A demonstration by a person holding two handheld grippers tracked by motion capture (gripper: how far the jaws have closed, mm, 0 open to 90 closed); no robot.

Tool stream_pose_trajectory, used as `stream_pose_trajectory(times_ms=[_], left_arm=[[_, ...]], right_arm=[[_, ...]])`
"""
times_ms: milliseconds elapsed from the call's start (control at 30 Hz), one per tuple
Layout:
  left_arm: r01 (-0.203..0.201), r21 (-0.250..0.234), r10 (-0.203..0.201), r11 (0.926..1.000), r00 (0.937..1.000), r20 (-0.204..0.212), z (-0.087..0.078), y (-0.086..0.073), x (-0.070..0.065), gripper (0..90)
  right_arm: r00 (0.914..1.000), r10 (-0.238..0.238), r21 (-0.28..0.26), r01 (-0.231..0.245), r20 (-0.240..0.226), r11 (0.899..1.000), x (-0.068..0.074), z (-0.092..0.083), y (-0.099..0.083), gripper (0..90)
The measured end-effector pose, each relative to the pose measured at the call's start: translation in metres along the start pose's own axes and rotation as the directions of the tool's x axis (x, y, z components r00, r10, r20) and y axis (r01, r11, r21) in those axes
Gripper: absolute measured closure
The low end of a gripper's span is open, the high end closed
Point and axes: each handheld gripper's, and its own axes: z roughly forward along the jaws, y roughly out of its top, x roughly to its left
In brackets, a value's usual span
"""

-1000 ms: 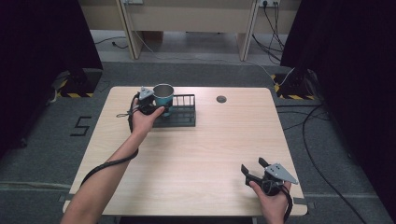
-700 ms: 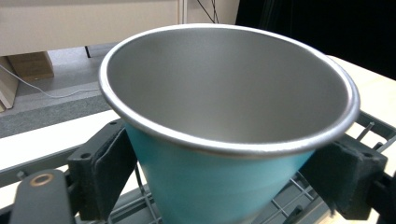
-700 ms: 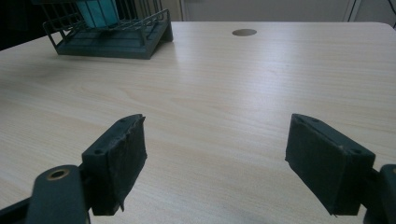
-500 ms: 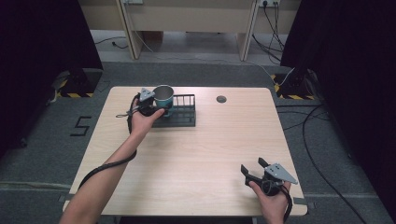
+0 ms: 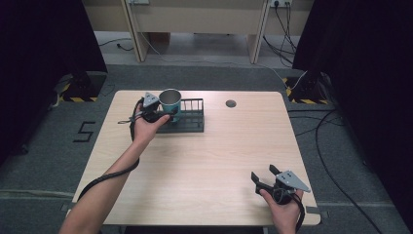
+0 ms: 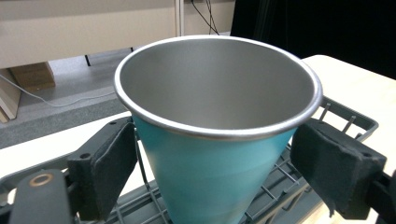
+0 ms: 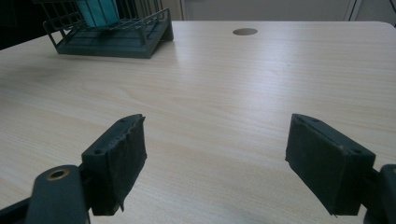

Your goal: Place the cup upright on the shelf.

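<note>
High view: pale wooden table; grey floor

Teal cup with silver inside, dark grey rack, pale wood-grain table

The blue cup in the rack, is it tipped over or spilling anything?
Nothing stands out. The cup stands upright in the rack, rim up and empty inside, between the left gripper pads, which sit beside its sides. No spill shows on the table.
</note>
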Motion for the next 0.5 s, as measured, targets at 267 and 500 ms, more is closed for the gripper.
stream_pose_trajectory(times_ms=[267,500], left_arm=[[-0.01,-0.015,0.01,0.9998,0.9999,0.012,-0.012,-0.001,-0.001,14.3],[-0.022,-0.022,0.023,0.9995,0.9995,0.022,-0.024,-0.002,-0.002,14.3]], right_arm=[[1.0,-0.004,-0.002,0.004,0.003,1.0,0.0,0.0,0.0,20.8],[1.0,0.0,-0.003,0.0,0.003,1.0,0.0,0.0,0.0,20.8]])
